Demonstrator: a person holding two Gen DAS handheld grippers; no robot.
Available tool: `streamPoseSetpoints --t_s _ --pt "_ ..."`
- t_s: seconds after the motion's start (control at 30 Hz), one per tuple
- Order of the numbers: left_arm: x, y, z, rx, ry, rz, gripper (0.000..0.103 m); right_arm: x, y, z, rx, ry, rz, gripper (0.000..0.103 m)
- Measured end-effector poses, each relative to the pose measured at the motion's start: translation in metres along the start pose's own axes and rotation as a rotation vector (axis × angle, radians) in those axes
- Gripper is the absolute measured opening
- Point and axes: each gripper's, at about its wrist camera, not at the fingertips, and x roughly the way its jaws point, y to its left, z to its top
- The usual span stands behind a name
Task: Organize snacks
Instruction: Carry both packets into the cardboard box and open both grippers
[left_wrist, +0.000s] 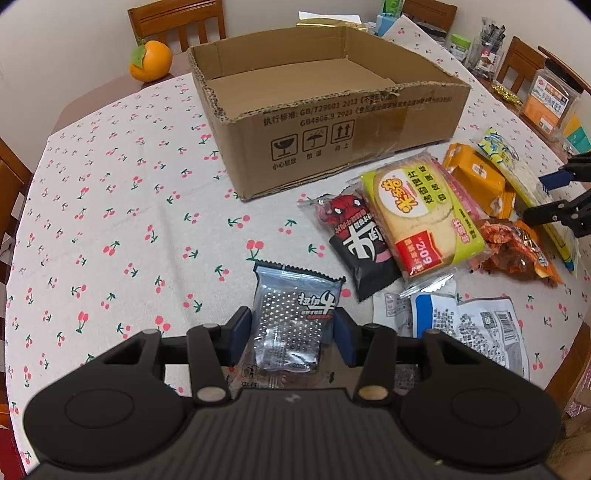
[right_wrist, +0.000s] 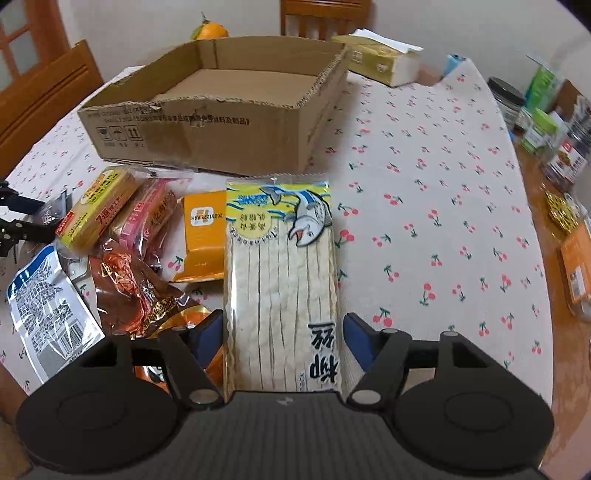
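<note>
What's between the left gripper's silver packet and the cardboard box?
Left wrist view: only bare cherry-print tablecloth lies between the silver packet and the cardboard box; the snack pile sits off right.

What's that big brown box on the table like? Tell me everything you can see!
The cardboard box is wide, shallow and open on top, with roughly torn edges showing corrugation. Its front wall carries printed Chinese text, three black handling symbols and a strip of brown tape. It sits flat on the cherry-print tablecloth, looks empty inside, and lies behind the snack packets. Neither gripper touches it.
</note>
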Motion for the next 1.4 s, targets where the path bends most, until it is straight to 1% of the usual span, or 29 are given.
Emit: streamPoseSetpoints --t_s 0.03,0.1,0.17,0.3,0.4,0.67,0.83,1.03,1.1,1.17,1.4 --pt "0.0 0.0 0.0 -0.005 0.0 0.0 0.047 0.001 -0.001 0.0 -0.003 0.003 0.007 0.074" --pt "-0.001 0.0 0.001 -0.012 0.001 0.001 0.045 0.002 -0.003 0.001 0.013 0.01 0.018 0.067" --pt "-0.002 0.001 0.001 -0.022 0.004 -0.005 0.045 -0.002 -0.004 0.002 0.04 0.006 0.013 0.063" --pt "-0.007 -0.004 0.0 -0.023 0.002 0.001 0.044 -0.013 -0.003 0.007 0.066 0.003 -0.015 0.061" --pt "-0.014 -0.005 0.002 -0.036 -0.005 -0.013 0.044 -0.029 0.002 0.015 0.066 0.0 -0.032 0.061" --pt "-0.049 -0.01 0.015 -0.063 -0.018 -0.026 0.044 -0.067 0.01 0.041 0.076 -0.003 -0.03 0.061" --pt "-0.073 -0.011 0.03 -0.083 -0.032 -0.032 0.044 -0.082 0.018 0.069 0.074 -0.021 -0.019 0.061" --pt "-0.092 -0.008 0.052 -0.094 -0.083 -0.028 0.044 -0.084 0.021 0.109 0.086 -0.053 0.016 0.061" --pt "-0.096 -0.007 0.058 -0.089 -0.101 -0.018 0.044 -0.079 0.022 0.123 0.078 -0.064 0.024 0.061" --pt "-0.099 -0.007 0.064 -0.088 -0.115 -0.013 0.044 -0.073 0.021 0.14 0.071 -0.073 0.014 0.061" --pt "-0.097 0.003 0.087 -0.121 -0.129 0.01 0.044 -0.038 0.019 0.197 0.071 -0.088 0.019 0.061"
